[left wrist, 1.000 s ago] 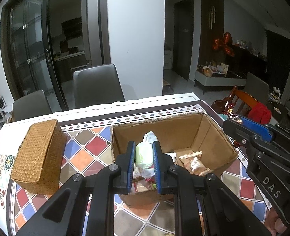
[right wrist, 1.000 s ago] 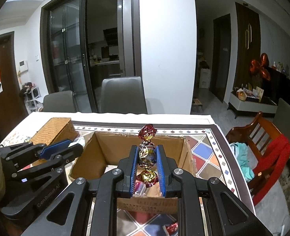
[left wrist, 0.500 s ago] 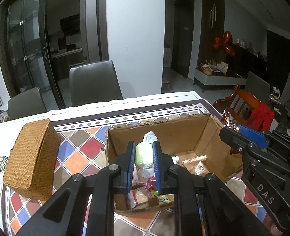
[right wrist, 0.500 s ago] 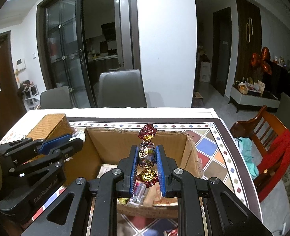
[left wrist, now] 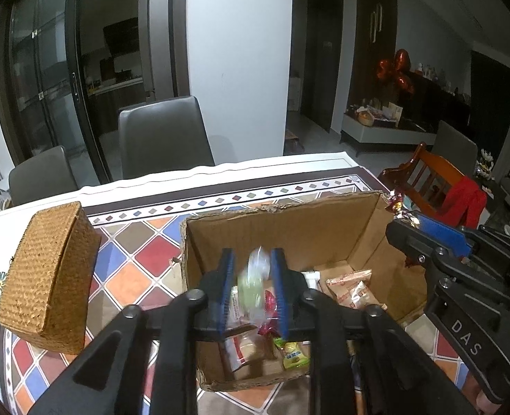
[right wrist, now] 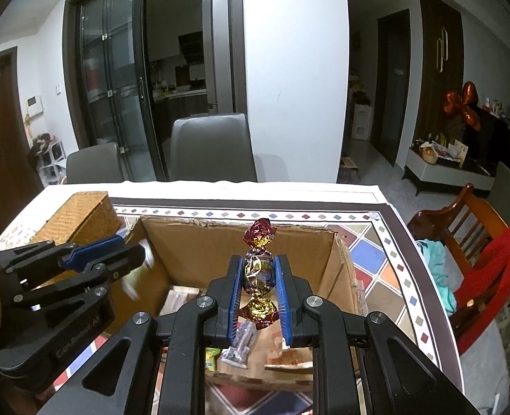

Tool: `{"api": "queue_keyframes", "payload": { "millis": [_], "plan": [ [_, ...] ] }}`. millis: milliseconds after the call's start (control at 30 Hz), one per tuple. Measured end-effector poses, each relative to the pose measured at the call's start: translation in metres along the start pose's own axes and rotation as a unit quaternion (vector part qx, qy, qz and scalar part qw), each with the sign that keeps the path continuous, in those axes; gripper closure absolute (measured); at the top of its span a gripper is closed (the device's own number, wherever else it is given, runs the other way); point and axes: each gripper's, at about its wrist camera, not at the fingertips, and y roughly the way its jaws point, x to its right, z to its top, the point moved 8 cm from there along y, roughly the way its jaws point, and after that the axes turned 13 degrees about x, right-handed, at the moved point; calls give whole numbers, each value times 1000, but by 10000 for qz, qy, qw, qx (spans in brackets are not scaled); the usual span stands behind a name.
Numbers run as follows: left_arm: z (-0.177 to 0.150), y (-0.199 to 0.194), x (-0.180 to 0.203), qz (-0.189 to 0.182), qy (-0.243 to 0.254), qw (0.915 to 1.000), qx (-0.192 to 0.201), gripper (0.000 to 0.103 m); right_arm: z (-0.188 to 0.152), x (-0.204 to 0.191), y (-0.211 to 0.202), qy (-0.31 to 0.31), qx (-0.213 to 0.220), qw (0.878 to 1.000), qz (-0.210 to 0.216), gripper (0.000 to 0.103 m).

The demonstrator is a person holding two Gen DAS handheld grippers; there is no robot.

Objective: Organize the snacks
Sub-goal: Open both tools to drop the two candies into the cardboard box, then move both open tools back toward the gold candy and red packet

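Note:
An open cardboard box [left wrist: 282, 209] stands on the tiled tablecloth with several wrapped snacks [left wrist: 352, 287] on its floor. My left gripper [left wrist: 252, 256] hovers over the box's near left part and its jaws are opening. A pale green snack packet [left wrist: 251, 287] is blurred between the pads and no longer pinched. My right gripper [right wrist: 259, 263] is shut on a red and gold foil candy [right wrist: 259, 273], held upright above the box [right wrist: 234, 223]. That candy [left wrist: 395, 202] also shows at the box's right rim in the left wrist view.
A woven wicker box [left wrist: 47, 269] sits left of the cardboard box. Two grey chairs [left wrist: 161, 138] stand behind the table's far edge. A wooden chair with red cloth [right wrist: 490, 259] is off the table's right side. The left gripper [right wrist: 116, 252] crosses the right view's left.
Both grippers have sunk a little closer to the box. The left jaws have parted and the green packet has slipped loose and blurred. The right gripper still grips the foil candy.

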Motion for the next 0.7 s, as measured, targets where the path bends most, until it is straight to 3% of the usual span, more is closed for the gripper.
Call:
{"api": "queue_keyframes", "payload": {
  "millis": [67, 100, 167, 267, 533, 700],
  "plan": [
    [0, -1, 0, 23, 2, 10000, 28, 64, 0, 0, 1, 5, -11, 10000, -2, 77],
    [0, -2, -1, 43, 4, 10000, 42, 61, 0, 1, 1, 33, -10, 10000, -29, 65],
    [1, -5, -3, 104, 4, 9999, 69, 57, 0, 4, -1, 93, 32, 9999, -112, 52],
    [2, -8, -6, 205, 11, 9997, 110, 51, 2, 9, -3, 161, 77, 9996, -210, 42],
    [6, -21, -10, 422, 38, 9988, 233, 35, 6, 15, -14, 258, 139, 9991, -310, 33],
    [9, -30, -10, 512, 35, 9983, 290, 32, 8, 15, -21, 246, 178, 9990, -335, 33]
  ]
}}
